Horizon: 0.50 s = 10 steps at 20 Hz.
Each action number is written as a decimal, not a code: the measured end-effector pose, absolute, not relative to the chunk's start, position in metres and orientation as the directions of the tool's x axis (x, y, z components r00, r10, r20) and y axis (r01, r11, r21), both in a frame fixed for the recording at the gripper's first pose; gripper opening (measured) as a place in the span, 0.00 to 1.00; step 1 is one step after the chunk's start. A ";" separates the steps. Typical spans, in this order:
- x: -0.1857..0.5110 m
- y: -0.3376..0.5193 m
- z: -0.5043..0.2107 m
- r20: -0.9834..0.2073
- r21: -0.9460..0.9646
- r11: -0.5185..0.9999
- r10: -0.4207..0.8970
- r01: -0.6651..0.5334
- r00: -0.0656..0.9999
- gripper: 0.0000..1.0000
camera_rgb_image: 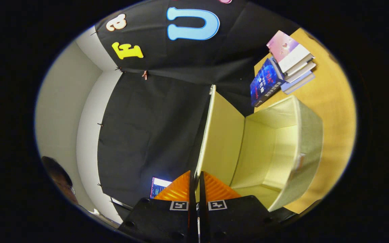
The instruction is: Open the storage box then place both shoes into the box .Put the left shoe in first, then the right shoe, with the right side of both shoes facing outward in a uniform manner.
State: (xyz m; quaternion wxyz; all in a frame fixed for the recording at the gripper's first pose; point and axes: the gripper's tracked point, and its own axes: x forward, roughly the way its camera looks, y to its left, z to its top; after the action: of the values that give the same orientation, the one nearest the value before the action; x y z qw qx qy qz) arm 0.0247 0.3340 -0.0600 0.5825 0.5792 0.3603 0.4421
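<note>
The view is rolled on its side. A pale green fabric storage box [307,148] stands on the wooden table, its mouth open and its inside bare. Its lid [221,135] is swung up and away from the mouth, and I see the lid's inner face and its thin edge. That edge runs straight down between my fingertips. My gripper [196,174] is shut on the lid's edge, both fingers pressed against it with hardly any gap.
A stack of books [284,67] lies on the wooden table [336,101] beyond the box. The booth's black cloth wall hangs behind the lid. A person's head [59,179] and a small lit screen [159,186] sit off to the side of my fingers.
</note>
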 end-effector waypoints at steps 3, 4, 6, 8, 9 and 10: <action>0.028 0.364 -0.039 0.106 0.990 -0.068 0.937 -0.126 0.332 0.07; 0.030 0.375 -0.037 0.103 0.990 -0.066 0.940 -0.125 0.324 0.07; 0.031 0.395 -0.032 0.103 0.992 -0.073 0.944 -0.105 0.312 0.07; 0.031 0.411 -0.030 0.104 0.993 -0.080 0.945 -0.088 0.310 0.07; 0.033 0.418 -0.033 0.092 0.994 -0.068 0.946 -0.087 0.311 0.09; 0.030 0.427 -0.038 0.082 0.995 -0.059 0.948 -0.083 0.306 0.11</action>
State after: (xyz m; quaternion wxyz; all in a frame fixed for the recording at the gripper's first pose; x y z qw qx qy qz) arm 0.0303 0.4274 -0.0378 0.5719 0.5711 0.3786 0.4511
